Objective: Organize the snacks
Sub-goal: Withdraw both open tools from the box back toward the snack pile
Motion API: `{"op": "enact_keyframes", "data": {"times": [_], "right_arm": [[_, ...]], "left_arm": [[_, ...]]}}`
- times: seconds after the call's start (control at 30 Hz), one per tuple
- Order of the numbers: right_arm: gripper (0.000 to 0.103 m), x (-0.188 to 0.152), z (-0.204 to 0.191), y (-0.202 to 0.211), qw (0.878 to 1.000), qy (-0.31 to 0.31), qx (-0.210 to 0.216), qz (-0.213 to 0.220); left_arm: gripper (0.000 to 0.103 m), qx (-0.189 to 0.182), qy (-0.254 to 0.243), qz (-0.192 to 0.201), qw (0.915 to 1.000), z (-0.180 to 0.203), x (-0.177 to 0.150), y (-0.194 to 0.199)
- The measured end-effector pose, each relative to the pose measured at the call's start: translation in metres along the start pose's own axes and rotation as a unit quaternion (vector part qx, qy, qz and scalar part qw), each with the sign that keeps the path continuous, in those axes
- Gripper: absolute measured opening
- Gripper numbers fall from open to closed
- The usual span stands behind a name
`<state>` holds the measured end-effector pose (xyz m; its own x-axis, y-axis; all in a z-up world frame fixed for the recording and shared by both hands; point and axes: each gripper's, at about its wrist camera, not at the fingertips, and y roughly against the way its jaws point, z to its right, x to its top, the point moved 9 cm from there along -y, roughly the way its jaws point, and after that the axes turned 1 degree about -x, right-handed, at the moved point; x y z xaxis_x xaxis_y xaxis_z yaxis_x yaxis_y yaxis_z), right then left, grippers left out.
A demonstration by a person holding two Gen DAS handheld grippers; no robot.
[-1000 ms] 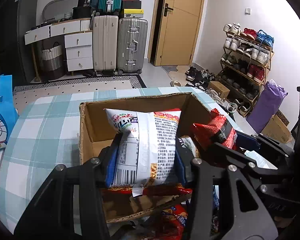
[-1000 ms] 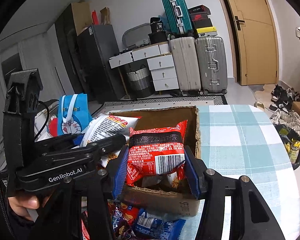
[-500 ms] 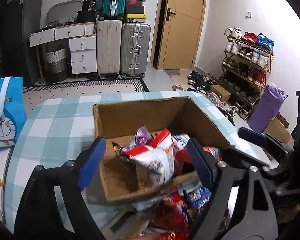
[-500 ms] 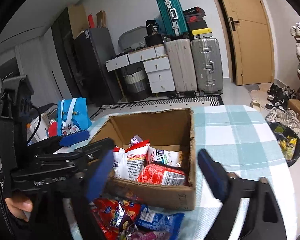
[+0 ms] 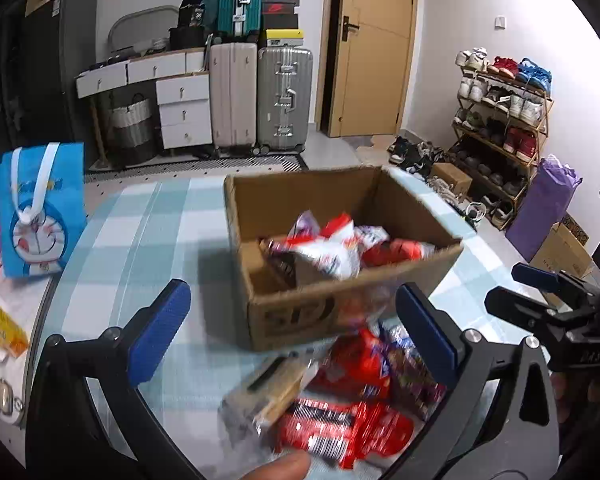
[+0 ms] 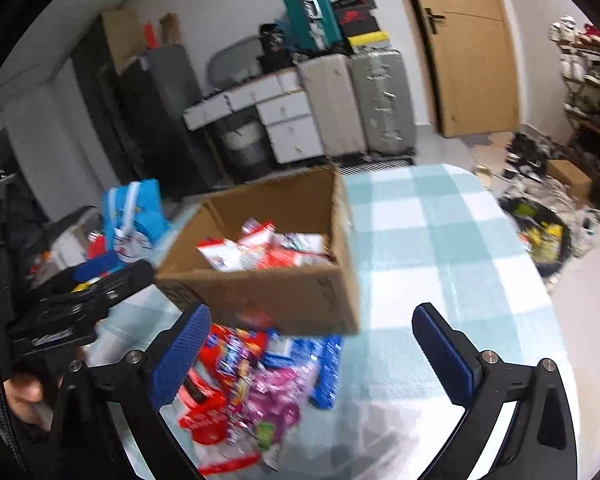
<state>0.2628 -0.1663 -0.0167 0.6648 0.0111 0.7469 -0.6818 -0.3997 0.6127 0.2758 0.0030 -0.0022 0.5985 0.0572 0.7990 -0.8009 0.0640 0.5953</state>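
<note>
Left wrist view: both tongs, just opened wide and empty, hover before the snack box (image 5: 292, 316).

A brown cardboard box (image 5: 340, 280) sits on a pale teal and white checked tablecloth (image 5: 140, 240). Inside lie red and white snack packets (image 5: 332, 248); at six o'clock of it, red, purple and blue packets (image 6: 252, 380). At nine o'clock stands a bright blue cartoon bag (image 5: 40, 208).

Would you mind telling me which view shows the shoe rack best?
The left wrist view: the shoe rack stands whole and sharp by the right wall. The right wrist view catches only its blurred edge, cut off by the frame.
</note>
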Motion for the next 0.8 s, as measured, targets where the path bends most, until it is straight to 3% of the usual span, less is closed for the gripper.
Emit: {"op": "enact_keyframes", "data": {"times": [0.33,0.8], "right_arm": [[0.102,-0.042,-0.009,-0.008,0.999,0.012,0.004,-0.053],[0.102,-0.067,0.005,-0.019,0.997,0.007,-0.032,-0.072]], "left_arm": [[0.102,0.01,0.031,-0.041,0.9986,-0.025,-0.057,0.007],[0.102,0.01,0.045,-0.091,0.9947,-0.035,-0.106,-0.01]]}}
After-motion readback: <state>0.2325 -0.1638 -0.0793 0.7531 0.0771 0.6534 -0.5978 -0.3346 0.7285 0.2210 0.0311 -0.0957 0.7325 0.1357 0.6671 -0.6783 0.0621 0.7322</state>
